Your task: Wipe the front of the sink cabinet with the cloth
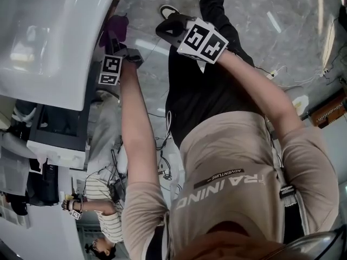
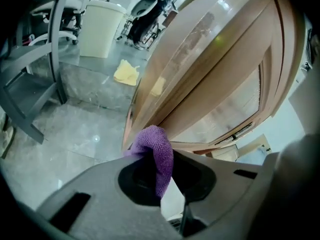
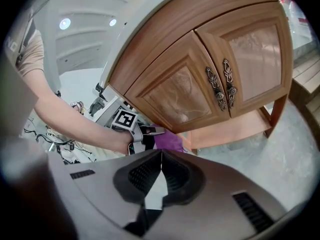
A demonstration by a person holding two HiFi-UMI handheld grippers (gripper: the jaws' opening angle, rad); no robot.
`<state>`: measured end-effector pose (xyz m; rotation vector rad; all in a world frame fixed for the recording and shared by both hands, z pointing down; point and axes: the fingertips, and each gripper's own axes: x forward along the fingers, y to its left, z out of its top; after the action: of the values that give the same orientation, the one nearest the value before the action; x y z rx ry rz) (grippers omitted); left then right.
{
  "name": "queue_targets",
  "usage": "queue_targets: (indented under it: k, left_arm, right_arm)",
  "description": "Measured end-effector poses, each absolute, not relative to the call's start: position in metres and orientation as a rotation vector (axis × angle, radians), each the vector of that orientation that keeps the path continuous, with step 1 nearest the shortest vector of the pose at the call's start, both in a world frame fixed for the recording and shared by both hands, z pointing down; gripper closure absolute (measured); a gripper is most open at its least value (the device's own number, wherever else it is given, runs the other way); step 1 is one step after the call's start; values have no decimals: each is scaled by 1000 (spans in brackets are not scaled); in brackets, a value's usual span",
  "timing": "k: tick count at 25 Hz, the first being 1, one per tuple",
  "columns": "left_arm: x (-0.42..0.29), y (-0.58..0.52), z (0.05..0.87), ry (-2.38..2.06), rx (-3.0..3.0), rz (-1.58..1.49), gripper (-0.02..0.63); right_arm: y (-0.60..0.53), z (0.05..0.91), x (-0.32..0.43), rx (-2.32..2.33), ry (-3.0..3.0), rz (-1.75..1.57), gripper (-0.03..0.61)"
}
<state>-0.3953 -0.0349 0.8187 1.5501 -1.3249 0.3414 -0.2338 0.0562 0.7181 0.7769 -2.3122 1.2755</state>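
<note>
My left gripper (image 2: 163, 158) is shut on a purple cloth (image 2: 153, 139), which bulges out past the jaw tips. The cloth sits close to the lower edge of the wooden sink cabinet front (image 2: 215, 69); contact cannot be told. In the head view the left gripper (image 1: 115, 43) reaches under the white sink top (image 1: 54, 37), with the purple cloth (image 1: 116, 25) at its tip. My right gripper (image 3: 161, 153) is shut with nothing in it and hangs back from the cabinet doors (image 3: 200, 84). It looks at the left gripper (image 3: 142, 134) and the cloth (image 3: 169, 141). The right gripper (image 1: 165, 28) hovers over the floor.
Two ornate metal handles (image 3: 222, 86) sit where the doors meet. A low wooden shelf (image 3: 235, 131) runs under the cabinet. A yellow rag (image 2: 126, 72) lies on the grey floor near a white bin (image 2: 102, 29). A grey frame (image 2: 30, 94) stands at left. Cables (image 1: 162, 161) trail on the floor.
</note>
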Motion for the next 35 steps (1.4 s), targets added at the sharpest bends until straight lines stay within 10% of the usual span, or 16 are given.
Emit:
queue_targets:
  k: [35]
  left_arm:
    - [-195,-111,799,-1253,1683,309,574]
  right_arm:
    - [-8,722,-63,960,-2361,1251,566]
